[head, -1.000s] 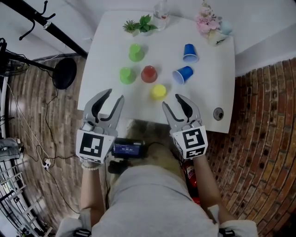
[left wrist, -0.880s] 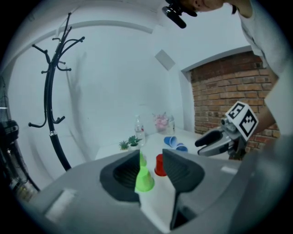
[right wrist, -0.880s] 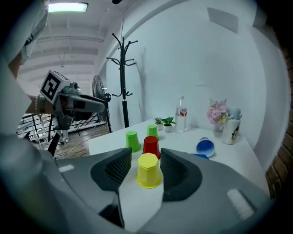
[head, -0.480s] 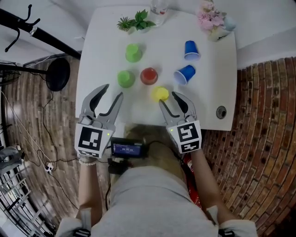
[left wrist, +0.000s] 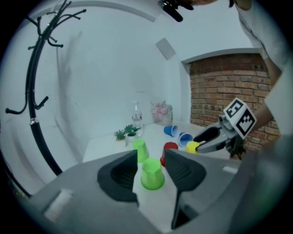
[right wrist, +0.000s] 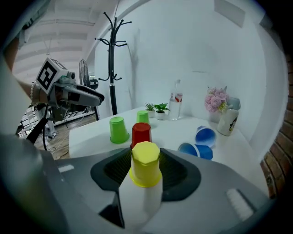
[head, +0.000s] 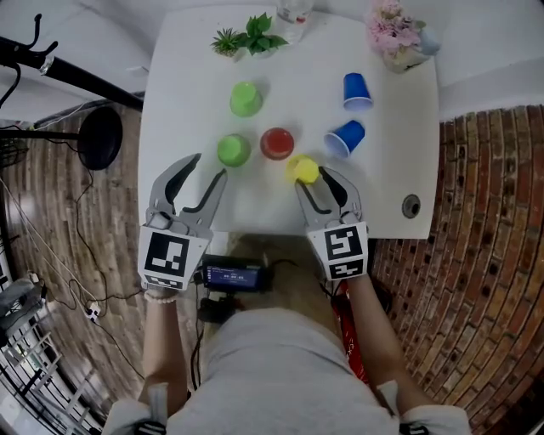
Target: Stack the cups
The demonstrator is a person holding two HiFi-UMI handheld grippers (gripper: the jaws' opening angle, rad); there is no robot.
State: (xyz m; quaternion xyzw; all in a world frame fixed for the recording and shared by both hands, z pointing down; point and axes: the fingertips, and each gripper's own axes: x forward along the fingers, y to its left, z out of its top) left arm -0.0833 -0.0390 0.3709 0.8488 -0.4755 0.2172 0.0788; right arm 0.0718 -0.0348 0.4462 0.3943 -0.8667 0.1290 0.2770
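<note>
On the white table (head: pixel 183 102) several cups stand upside down: two green (head: pixel 233 150) (head: pixel 246 98), one red (head: pixel 277 143) and one yellow cup (head: pixel 303 170). Two blue cups (head: pixel 345 138) (head: pixel 356 91) lie on their sides. My right gripper (head: pixel 314 180) is open, and the yellow cup (right wrist: pixel 145 163) stands between its jaws with the pads beside it, not pressing. The left gripper (head: pixel 208 167) is open and empty at the table's near edge. The near green cup (left wrist: pixel 152 173) sits just ahead of it.
Small potted plants (head: pixel 251 36), a clear bottle (head: pixel 293 10) and a vase of pink flowers (head: pixel 395 34) line the table's far edge. A round hole (head: pixel 410 205) is near the front right corner. A black coat rack (right wrist: pixel 111 55) stands to the left on brick flooring.
My right gripper has moved forward over the table until the yellow cup stands between its jaws. The left gripper has crept slightly forward, its jaws a little wider.
</note>
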